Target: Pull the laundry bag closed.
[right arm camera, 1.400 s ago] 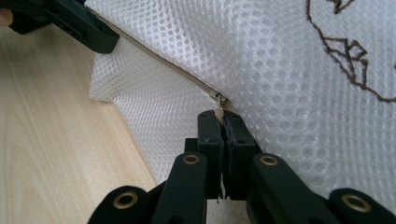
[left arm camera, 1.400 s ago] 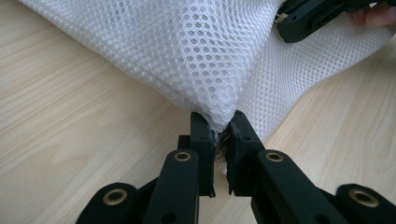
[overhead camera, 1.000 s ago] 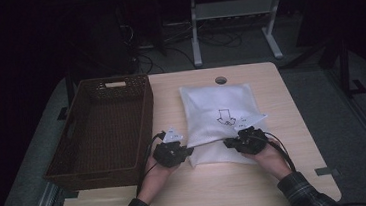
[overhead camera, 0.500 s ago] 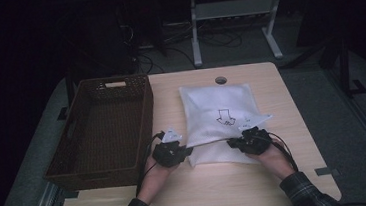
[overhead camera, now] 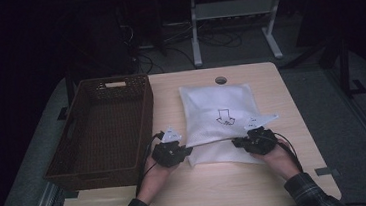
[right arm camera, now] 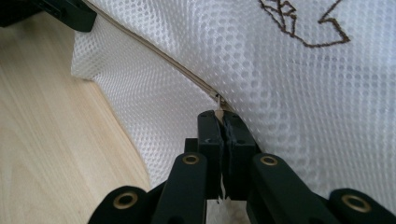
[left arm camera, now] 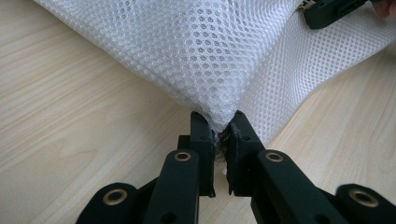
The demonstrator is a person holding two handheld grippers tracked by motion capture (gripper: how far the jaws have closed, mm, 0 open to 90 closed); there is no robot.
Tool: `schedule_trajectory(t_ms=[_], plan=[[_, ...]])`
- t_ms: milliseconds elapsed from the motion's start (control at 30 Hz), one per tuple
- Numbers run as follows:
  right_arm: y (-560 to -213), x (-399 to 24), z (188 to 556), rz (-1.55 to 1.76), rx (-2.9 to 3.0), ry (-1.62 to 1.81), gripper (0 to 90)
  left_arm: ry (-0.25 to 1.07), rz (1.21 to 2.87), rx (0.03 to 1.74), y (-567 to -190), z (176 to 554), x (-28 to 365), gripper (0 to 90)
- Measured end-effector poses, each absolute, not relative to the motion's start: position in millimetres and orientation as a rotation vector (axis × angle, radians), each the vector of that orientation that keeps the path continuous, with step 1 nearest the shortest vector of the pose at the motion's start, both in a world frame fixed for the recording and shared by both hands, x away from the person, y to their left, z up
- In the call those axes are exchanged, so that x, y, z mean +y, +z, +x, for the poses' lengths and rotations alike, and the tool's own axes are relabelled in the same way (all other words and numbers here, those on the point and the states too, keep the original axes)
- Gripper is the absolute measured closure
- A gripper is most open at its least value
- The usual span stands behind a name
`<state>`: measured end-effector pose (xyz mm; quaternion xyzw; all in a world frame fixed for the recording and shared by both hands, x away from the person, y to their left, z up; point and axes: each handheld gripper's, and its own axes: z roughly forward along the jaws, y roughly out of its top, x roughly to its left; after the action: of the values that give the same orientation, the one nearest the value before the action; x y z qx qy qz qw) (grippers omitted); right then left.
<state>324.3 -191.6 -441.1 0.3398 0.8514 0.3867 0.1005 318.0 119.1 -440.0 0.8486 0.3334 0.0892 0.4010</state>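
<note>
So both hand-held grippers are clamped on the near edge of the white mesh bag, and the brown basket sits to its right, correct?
Not quite: in the high view the brown basket sits left of the white mesh bag. Both the left hand-held gripper and right hand-held gripper are clamped on it.

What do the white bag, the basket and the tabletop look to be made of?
The white bag looks like soft synthetic mesh fabric: a regular grid of small holes, matte, draping where the left gripper pinches it. The basket appears to be dark brown woven wicker or an imitation; the openwork walls suggest it. The tabletop looks like pale wood-grain laminate, smooth, possibly real wood.
</note>
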Motion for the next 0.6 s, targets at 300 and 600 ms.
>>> schedule_trajectory(t_ms=[300, 600], plan=[[-440.5, -199.5, 322.3, 1.018, 2.513, 1.137, 86.8, 0.220, 2.141, 0.844, -440.6, 317.6, 118.5, 82.8], [-442.1, -205.9, 319.4, 1.026, 2.509, 1.127, 86.8, 0.229, 2.151, 0.841, -440.5, 317.6, 118.8, 82.9]])
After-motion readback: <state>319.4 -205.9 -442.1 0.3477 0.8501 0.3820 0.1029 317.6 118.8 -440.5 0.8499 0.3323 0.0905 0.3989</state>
